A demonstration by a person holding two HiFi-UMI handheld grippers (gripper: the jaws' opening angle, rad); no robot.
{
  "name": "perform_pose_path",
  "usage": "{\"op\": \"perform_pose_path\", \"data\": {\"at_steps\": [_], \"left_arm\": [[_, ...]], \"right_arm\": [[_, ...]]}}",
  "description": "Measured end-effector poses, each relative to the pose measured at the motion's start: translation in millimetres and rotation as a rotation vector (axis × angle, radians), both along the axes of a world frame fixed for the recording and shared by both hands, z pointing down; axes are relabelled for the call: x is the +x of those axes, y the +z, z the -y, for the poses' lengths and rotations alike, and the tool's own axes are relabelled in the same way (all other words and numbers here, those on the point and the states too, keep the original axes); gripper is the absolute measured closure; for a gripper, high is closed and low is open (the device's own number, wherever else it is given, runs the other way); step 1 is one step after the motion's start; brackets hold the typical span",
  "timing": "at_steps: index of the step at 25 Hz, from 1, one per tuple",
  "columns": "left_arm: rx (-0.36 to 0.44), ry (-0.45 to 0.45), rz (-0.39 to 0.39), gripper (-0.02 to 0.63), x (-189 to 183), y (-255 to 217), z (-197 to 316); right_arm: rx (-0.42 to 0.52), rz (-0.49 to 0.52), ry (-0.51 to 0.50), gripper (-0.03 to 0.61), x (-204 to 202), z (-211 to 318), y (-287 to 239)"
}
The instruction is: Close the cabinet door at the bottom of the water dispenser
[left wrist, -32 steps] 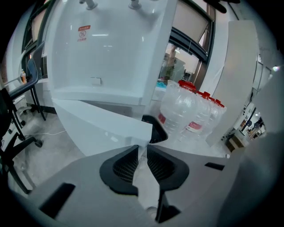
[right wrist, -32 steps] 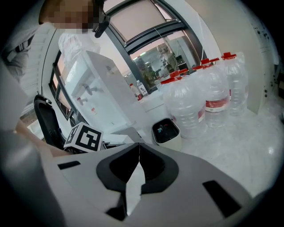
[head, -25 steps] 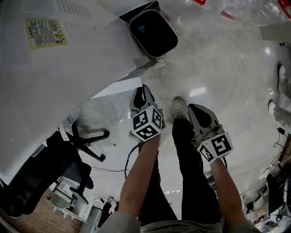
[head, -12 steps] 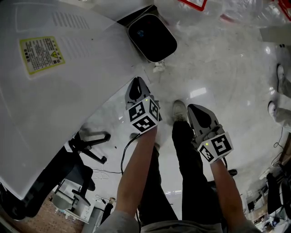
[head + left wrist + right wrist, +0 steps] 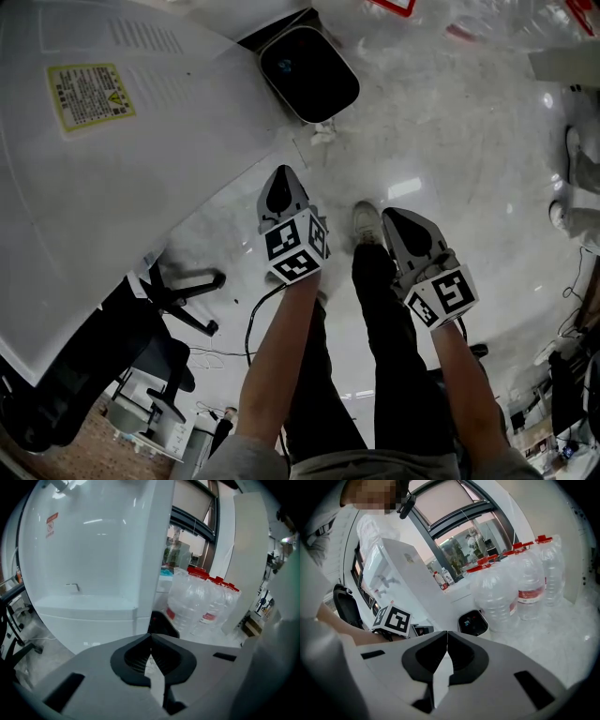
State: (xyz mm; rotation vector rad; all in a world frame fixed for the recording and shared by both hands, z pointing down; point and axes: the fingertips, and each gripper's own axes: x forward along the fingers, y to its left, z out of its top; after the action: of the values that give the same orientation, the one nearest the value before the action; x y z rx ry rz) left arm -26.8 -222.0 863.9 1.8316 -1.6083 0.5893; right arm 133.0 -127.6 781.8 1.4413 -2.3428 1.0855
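The left gripper [image 5: 281, 180] sits at the centre of the head view with its jaws together and nothing between them. Its own view shows the same, with the tips [image 5: 151, 637] meeting. Closed jaws probably serve as one blunt pusher, since a door needs no grasp. It points down and away, near the lower corner of the water dispenser [image 5: 122, 197].

The right gripper [image 5: 397, 219] hangs just right of it, over the person's shoe [image 5: 368, 223]. Its jaws [image 5: 446, 634] are also together and empty, and it seems to be kept out of the way.

The dispenser fills the left of the head view. Its long axis is upright, slanting from lower left to upper centre. In the left gripper view, the cabinet door [image 5: 84, 627] at lower left appears to be the panel under a level seam. It looks flush, so probably closed.

Beyond stand a dark bin [image 5: 309, 73] and water bottles [image 5: 201, 602].
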Motion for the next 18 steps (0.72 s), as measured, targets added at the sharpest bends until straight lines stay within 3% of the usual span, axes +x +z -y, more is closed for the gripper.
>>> {"op": "perform_pose_path", "data": {"at_steps": [18], "left_arm": [[0.100, 0.150, -0.092, 0.606, -31, -150, -82]], "right_arm": [[0.061, 0.069, -0.015, 0.569, -77, -37, -95]]}}
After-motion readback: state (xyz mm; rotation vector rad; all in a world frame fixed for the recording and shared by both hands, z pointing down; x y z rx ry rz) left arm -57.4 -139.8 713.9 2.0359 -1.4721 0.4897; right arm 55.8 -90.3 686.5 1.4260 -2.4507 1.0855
